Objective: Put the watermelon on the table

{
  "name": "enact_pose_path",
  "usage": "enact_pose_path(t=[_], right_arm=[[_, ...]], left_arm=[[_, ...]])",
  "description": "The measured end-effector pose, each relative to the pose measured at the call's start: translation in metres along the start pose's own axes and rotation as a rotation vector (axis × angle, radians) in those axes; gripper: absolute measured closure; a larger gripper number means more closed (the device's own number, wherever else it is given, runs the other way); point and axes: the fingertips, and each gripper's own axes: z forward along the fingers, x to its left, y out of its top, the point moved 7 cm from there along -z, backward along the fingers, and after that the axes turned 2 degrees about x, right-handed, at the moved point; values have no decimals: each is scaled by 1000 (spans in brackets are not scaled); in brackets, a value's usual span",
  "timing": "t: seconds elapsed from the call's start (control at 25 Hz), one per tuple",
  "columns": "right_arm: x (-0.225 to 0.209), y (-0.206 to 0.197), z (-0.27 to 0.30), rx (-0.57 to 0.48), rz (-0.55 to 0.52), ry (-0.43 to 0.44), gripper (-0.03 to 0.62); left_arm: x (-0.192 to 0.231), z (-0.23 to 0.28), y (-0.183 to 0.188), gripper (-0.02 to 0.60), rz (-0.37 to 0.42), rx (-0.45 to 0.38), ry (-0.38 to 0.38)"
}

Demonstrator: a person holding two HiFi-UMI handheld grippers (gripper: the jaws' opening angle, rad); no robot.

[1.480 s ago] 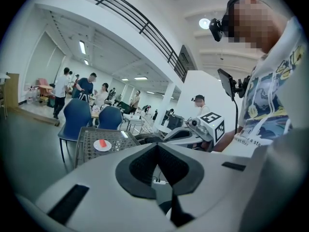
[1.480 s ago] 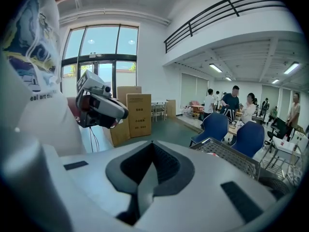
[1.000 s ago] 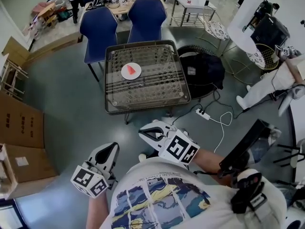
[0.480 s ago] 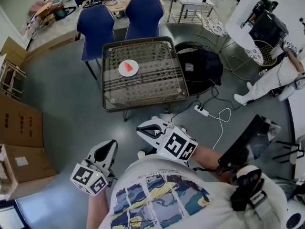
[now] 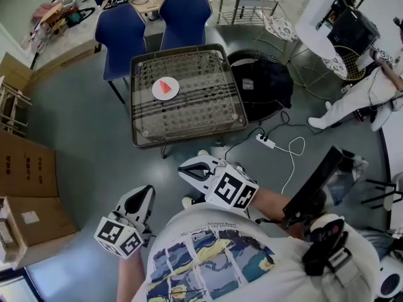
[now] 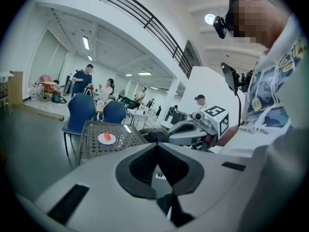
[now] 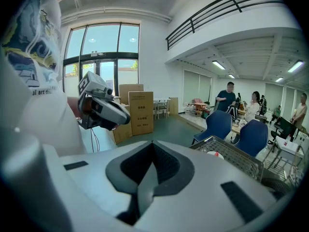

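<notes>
Grey floor fills most of the room, and a see-through surface (image 5: 189, 115) with a wire grid under it is seen out in front. Two blue chairs (image 5: 119, 33) are set behind it, and brown boxes (image 5: 25, 165) are piled at the left.

The watermelon (image 5: 164, 86) is found on a white plate (image 5: 155, 93), on the far left part of the surface. It is well apart from both grippers, with a wide strip of floor in between. From the left gripper (image 5: 147, 191) it is seen ahead and a bit to the left. From the right gripper (image 5: 182, 168) it is seen ahead and off to the right.

The watermelon is a small red slice with a pointed shape. It is too small for a rind to be made out. It is laid near the middle of the round plate.

Both grippers are held low, close to the person's shirt (image 5: 214, 263), and are pointed toward the surface. The jaws of the left gripper are pressed together, and nothing is held between them. The jaws of the right gripper are pressed together too, with nothing in them. Nothing is touched by either gripper.
</notes>
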Motion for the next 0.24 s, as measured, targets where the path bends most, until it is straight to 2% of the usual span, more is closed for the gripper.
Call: enact_pose_path(t=[0.24], right_arm=[[-22, -6, 11, 7, 3, 11, 585]], left_arm=[[14, 16, 1, 572, -13, 16, 6]])
